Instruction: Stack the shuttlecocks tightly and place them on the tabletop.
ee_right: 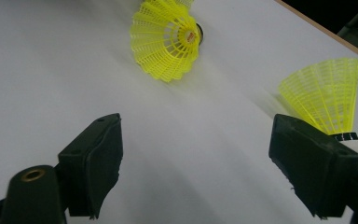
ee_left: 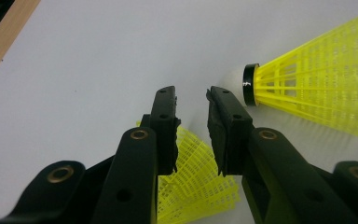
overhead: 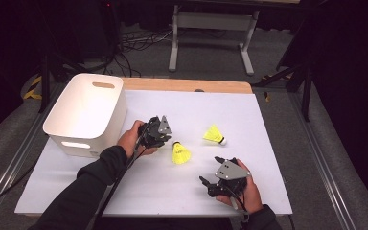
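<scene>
Left hand-held gripper [overhead: 165, 136] points toward 3 o'clock, jaws slightly apart, nothing clamped, just beside the yellow plastic mesh shuttlecock [overhead: 180, 153]. Right hand-held gripper [overhead: 210, 178] rests low on the bench [overhead: 249, 115], jaws wide apart.

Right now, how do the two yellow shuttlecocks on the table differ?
The near shuttlecock lies right beside the left hand-held gripper, whose narrowly parted jaws are not clamped on it; the far shuttlecock lies alone, apart from both grippers. The near one's skirt points toward the person, while the far one's white cork tip points to the right. Both are yellow mesh and lie on the white table.
</scene>
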### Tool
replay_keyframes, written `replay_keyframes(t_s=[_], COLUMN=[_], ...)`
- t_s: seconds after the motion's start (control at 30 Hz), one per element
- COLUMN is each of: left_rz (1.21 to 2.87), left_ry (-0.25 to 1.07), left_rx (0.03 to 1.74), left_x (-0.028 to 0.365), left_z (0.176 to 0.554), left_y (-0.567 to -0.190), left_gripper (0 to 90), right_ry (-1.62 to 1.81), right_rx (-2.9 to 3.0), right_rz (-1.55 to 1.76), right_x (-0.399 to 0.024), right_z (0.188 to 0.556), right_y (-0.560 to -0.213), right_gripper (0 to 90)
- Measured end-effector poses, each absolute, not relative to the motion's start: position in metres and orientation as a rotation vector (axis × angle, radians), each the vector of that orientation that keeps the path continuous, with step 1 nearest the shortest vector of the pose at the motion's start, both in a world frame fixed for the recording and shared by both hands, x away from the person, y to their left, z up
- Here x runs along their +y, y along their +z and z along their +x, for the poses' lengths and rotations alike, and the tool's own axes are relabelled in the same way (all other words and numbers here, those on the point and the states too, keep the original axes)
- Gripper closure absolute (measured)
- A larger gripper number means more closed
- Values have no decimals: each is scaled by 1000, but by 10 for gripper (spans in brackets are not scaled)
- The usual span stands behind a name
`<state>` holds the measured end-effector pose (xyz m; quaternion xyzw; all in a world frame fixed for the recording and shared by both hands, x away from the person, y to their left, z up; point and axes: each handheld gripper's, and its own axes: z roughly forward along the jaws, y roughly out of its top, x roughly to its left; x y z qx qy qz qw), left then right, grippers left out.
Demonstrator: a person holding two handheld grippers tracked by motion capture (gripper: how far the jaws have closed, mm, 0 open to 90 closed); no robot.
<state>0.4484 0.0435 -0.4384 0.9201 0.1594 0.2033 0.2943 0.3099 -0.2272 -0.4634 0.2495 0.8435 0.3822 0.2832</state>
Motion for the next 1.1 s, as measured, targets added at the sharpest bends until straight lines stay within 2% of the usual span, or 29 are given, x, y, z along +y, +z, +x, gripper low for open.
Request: replay_keyframes(t_s=[0.6, 1.1], left_rz=[2406, 2330], left_ry=[542, 554], left_rx=[423, 409], left_x=[48, 60], left_z=[448, 431], left_y=[-431, -412], left_gripper=[679, 644], right_ry=[1019, 1015], right_rx=[2255, 2253], right_rz=[662, 665], right_x=[-227, -227], right_z=[309, 309], right_y=[-463, -463], right_gripper=[182, 182])
